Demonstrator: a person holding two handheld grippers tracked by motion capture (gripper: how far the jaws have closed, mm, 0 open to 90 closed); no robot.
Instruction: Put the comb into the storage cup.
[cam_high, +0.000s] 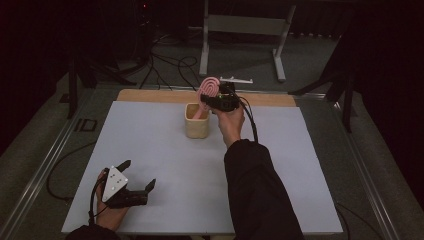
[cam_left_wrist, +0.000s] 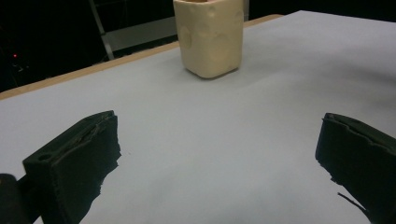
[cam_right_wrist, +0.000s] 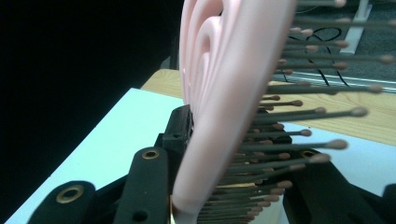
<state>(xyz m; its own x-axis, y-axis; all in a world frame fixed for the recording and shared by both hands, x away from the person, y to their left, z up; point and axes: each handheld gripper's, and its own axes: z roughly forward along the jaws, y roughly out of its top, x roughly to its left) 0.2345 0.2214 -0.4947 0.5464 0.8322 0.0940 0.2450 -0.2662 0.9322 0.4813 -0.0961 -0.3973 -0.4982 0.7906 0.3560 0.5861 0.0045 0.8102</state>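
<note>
Now right claw (cam_high: 214, 98) clamps pink hairbrush (cam_high: 208, 90) above cup (cam_high: 196, 121); left claw (cam_high: 138, 176) gapes empty.

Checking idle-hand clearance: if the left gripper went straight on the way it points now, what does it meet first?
Probably the cream, dimpled ceramic cup, standing ahead a little left of centre between the open jaws of the left gripper. Only bare grey table mat lies before it. Depth is unclear, so it might pass just beside it.

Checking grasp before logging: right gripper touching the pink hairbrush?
Touching. In the right gripper view the right gripper has its jaws closed on the pink hairbrush, one against its back, one at the bristles; no gap shows.
</note>
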